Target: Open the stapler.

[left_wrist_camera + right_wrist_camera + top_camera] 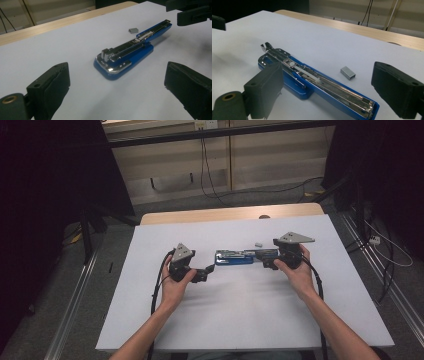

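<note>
We see the white table (240,315) with wide bare room around the work, well clear of its edges. The blue stapler (240,256) lies opened flat near the middle, between our left gripper (209,270) and right gripper (267,261), both released and holding nothing. A small staple block (258,244) lies just beside it. No lettering is readable.

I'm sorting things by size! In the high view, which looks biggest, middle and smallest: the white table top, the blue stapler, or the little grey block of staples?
1. white table top
2. blue stapler
3. block of staples
</note>
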Motion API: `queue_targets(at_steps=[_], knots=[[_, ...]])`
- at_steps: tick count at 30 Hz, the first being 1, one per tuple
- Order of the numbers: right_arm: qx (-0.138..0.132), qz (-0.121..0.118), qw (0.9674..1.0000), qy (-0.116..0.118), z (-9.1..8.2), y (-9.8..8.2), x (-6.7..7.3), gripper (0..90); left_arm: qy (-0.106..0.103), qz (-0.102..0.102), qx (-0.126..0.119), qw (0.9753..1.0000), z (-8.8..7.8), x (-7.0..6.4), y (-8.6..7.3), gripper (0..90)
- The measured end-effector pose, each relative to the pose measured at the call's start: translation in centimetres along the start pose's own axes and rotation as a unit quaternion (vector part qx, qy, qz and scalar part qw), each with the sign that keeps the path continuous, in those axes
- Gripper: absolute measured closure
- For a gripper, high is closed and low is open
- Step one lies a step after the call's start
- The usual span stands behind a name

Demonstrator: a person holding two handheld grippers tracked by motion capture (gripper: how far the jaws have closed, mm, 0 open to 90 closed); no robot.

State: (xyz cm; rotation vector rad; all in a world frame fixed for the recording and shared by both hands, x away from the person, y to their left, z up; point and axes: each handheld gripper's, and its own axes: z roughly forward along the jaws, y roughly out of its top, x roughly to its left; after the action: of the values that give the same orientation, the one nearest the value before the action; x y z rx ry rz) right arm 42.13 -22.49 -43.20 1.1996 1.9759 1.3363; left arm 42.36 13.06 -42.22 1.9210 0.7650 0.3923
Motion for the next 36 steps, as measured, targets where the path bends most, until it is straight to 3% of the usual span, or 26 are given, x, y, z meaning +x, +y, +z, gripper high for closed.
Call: queue_targets(at_steps=[2, 6, 10, 15, 19, 24, 26, 31, 36], knots=[[0.009, -0.002, 1.0, -0.001, -0.1, 0.0, 0.1, 10.2, 0.011, -0.004, -0.006, 0.9999, -1.3, 0.0, -0.5, 6.4], [0.016, 0.0, 0.9999, -0.003, -0.3, 0.2, -0.1, 9.1, 0.014, 0.0, -0.014, 0.9998, -2.9, -0.2, -1.0, 6.3], [0.025, 0.003, 0.9997, -0.004, -0.4, 0.2, -0.4, 7.8, 0.01, -0.001, -0.026, 0.9996, -3.8, -0.4, -1.4, 4.9], [0.029, -0.003, 0.9996, 0.002, -0.1, 0.3, -0.7, 6.6, 0.02, 0.0, -0.027, 0.9994, -5.2, -0.9, -2.2, 4.9], [0.031, -0.014, 0.9994, 0.003, 0.1, 0.6, -0.5, 6.6, 0.024, 0.0, -0.029, 0.9993, -5.9, -1.0, -2.7, 4.9], [0.075, -0.007, 0.9971, 0.011, 0.8, 1.4, -0.6, 6.9, 0.031, 0.001, -0.029, 0.9991, -6.9, -1.2, -3.2, 4.9], [0.075, -0.01, 0.997, 0.011, 1.0, 1.5, -0.7, 7.1, 0.032, -0.007, -0.027, 0.9991, -7.5, -1.4, -3.5, 4.9], [0.076, -0.008, 0.997, 0.016, 1.3, 1.9, -1.1, 7.1, 0.047, 0.003, -0.038, 0.9981, -8.0, -1.7, -3.8, 5.4], [0.083, -0.006, 0.9963, 0.018, 1.7, 2.4, -1.5, 7.7, 0.042, -0.005, -0.029, 0.9987, -8.1, -1.9, -4.1, 5.3]])
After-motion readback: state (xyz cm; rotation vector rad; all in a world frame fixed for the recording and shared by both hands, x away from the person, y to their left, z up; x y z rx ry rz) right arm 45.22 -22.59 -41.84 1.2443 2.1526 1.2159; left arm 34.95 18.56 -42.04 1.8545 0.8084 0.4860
